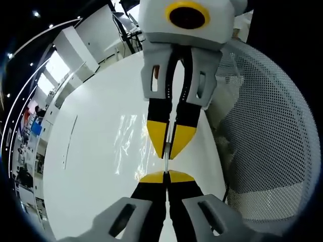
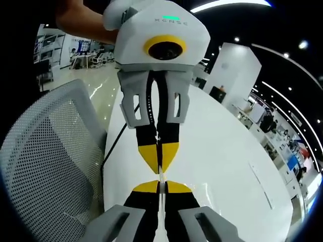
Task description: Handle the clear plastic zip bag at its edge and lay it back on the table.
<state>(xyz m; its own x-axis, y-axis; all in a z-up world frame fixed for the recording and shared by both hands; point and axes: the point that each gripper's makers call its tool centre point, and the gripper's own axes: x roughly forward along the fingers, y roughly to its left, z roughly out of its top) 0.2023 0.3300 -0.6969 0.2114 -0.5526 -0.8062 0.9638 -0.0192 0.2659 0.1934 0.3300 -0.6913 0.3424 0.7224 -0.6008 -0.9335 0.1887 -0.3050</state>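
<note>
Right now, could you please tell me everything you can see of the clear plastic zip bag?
The clear plastic zip bag is a thin, transparent, glossy film, its wrinkles catching light above the white table. It is stretched edge-on between the two grippers, which face each other: the left gripper and the right gripper each pinch one edge. It looks lifted off the table, though some contact cannot be ruled out. Its zip strip cannot be made out.

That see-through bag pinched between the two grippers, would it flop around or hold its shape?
Probably floppy: the clear plastic zip bag is thin film, wrinkled and glinting above the white table. Likely very light, since the left gripper and right gripper hold it by one narrow edge. Possibly slippery.
</note>
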